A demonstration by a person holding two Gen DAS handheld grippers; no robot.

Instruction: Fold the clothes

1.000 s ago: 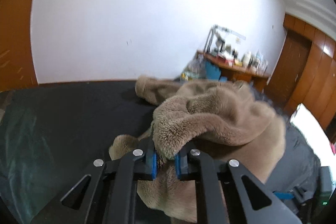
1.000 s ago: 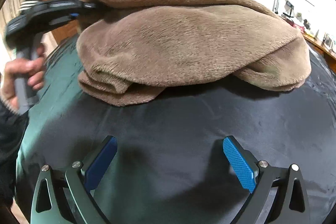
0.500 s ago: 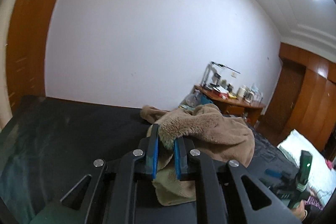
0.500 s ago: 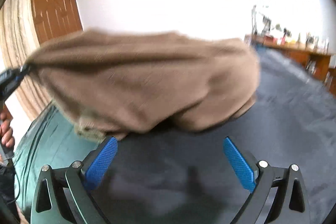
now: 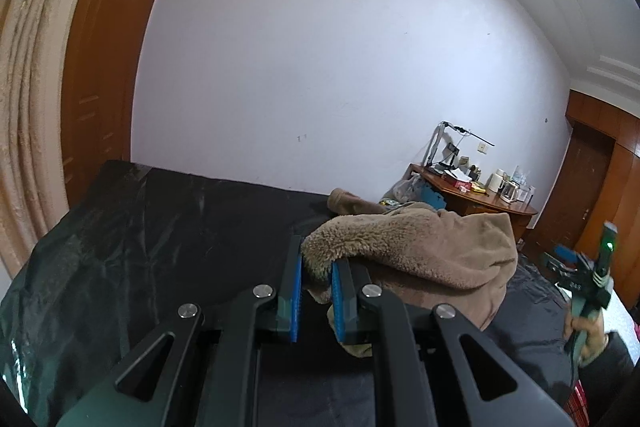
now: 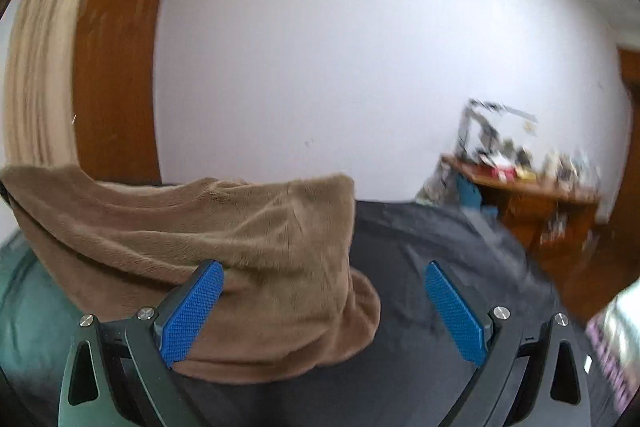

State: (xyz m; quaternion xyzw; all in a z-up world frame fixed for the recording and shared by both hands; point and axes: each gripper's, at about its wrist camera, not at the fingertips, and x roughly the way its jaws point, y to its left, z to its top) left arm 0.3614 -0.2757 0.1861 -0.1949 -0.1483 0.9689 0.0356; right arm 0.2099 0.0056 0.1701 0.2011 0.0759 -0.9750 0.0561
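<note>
Left gripper [image 5: 316, 267] angled slightly downward, clenched on fleece garment [image 5: 420, 251] edge, lifting it off the bed [image 5: 160, 227]. Right gripper [image 6: 324, 307] likewise angled, spread wide, grasping nothing.

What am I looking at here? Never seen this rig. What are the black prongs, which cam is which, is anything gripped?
No robot arm: a person holds a two-finger gripper in each hand, with a fisheye camera looking along the fingers. In the left wrist view, the left gripper is shut on an edge of a fuzzy brown garment that drapes onto a bed with a dark cover. The right gripper shows at that picture's right edge. In the right wrist view, its blue-padded jaws stand wide open and hold nothing; the garment lies just beyond them. A cluttered wooden desk stands behind.
</note>
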